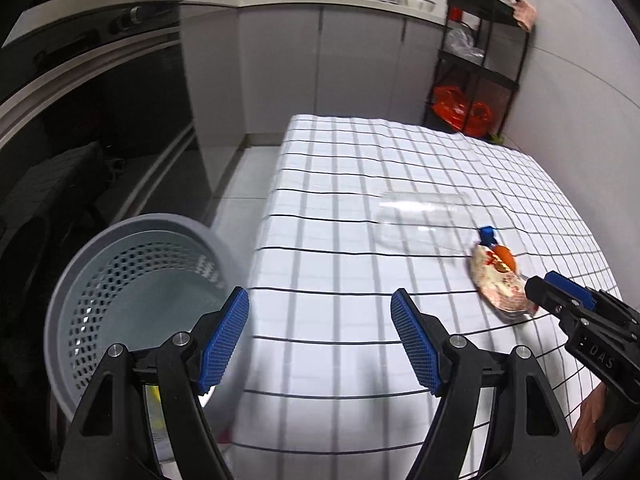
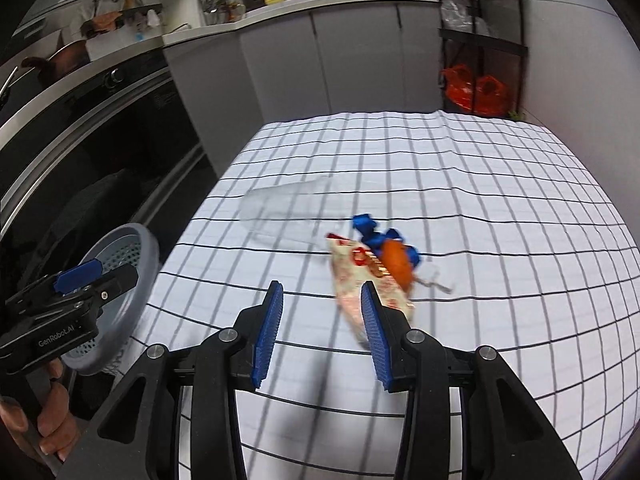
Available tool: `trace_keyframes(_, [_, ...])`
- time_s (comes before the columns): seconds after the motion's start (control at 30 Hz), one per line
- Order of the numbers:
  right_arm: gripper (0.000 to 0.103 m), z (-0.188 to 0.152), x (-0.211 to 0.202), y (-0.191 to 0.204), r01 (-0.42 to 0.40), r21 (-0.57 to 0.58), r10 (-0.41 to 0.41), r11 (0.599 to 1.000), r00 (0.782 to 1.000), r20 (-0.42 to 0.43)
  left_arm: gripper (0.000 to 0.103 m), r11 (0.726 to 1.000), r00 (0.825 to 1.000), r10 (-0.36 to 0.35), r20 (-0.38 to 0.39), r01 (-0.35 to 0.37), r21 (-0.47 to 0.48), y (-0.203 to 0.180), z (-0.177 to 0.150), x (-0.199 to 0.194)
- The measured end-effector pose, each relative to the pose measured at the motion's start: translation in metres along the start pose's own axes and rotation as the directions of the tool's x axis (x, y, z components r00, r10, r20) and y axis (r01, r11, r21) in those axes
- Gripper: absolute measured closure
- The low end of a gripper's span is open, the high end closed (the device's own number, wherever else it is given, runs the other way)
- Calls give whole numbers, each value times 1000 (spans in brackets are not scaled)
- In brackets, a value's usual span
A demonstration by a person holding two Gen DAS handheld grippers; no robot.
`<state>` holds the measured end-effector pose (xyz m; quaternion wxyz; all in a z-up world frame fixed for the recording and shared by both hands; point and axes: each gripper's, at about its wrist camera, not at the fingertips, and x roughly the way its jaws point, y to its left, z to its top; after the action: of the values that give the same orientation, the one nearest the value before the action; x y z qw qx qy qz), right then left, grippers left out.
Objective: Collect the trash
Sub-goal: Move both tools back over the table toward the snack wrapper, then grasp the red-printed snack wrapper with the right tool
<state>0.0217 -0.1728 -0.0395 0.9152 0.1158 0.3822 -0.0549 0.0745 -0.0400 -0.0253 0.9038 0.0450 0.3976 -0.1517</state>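
Note:
A printed snack wrapper (image 2: 360,284) lies on the checked tablecloth (image 2: 480,200), with an orange piece (image 2: 396,264) and a crumpled blue wrapper (image 2: 368,228) on its far side. A clear plastic container (image 2: 288,212) lies beyond them. My right gripper (image 2: 320,316) is open, with its right finger at the wrapper's near edge. My left gripper (image 1: 320,336) is open and empty over the table's left edge, beside the grey perforated bin (image 1: 140,300). The snack wrapper (image 1: 500,280) and the clear container (image 1: 420,220) also show in the left wrist view.
The bin (image 2: 120,280) stands on the floor left of the table. A dark oven front (image 1: 80,120) is on the left, with grey cabinets (image 1: 320,72) behind. A black shelf rack (image 1: 480,60) with orange bags stands at the far right corner.

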Motion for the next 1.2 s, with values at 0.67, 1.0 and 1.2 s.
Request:
trace_keyframes(0.67, [64, -10, 27, -46, 27, 52, -23, 998, 995, -92, 28, 997, 999, -33, -41, 35, 61, -57, 3, 35])
trace_keyframes(1.0, [64, -7, 46, -37, 3, 46, 3, 999, 993, -121, 28, 997, 998, -32, -50, 35, 68, -60, 2, 40])
trace_keyframes(1.2, [64, -7, 56, -35, 9, 46, -3, 999, 991, -136, 28, 997, 998, -31, -52, 35, 70, -58, 2, 40])
